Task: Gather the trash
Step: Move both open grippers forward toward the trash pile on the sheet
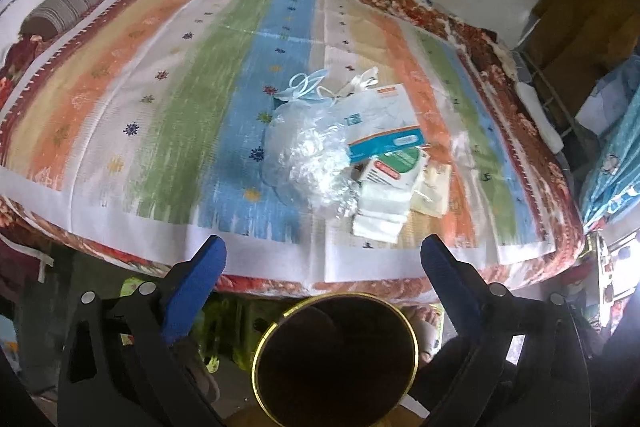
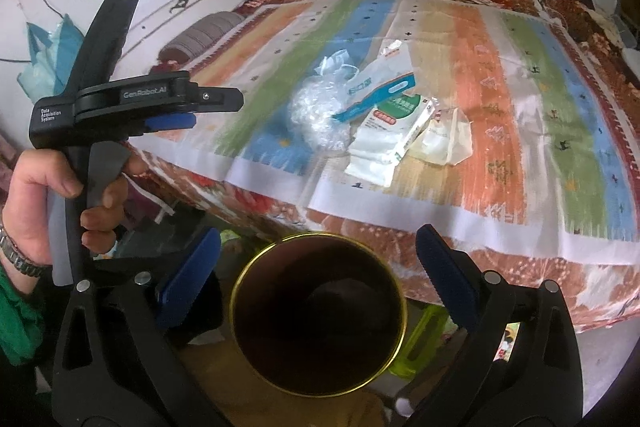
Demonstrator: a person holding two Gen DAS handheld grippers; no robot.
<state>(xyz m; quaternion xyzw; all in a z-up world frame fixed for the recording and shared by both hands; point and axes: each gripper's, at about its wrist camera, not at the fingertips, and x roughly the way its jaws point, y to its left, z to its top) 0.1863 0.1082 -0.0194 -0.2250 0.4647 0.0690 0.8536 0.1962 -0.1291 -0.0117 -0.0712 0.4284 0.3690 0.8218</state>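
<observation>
Left wrist view: trash heaped in one overlapping pile on the striped bedcover, near the front edge of the bed. Crumpled clear plastic bag, pale blue face mask behind it, blue-banded packet, white tissue packet and cream wrapper at the right, all touching or lapping.

Likely trouble, as a judgement:
- Pinching one piece may drag its neighbours along and drop them short of the gold-rimmed bin, onto the floor beside it.
- Slick, springy plastic bag may slip from the pads if caught by a thin fold only.
- Flat packets lie tight to the cloth, so a low pinch may snag the bedcover instead and pull the whole pile.
- Mask loops may hook on a pad and refuse to fall over the bin.

Pose: left tongs spread wide and empty, hovering off the bed's near edge above the bin, pointing towards the pile. Right tongs equally wide open, holding nothing, poised over the bin's mouth. From the right wrist view, left hand wrapped round its handle, raised at the left, well apart from the pile.
</observation>
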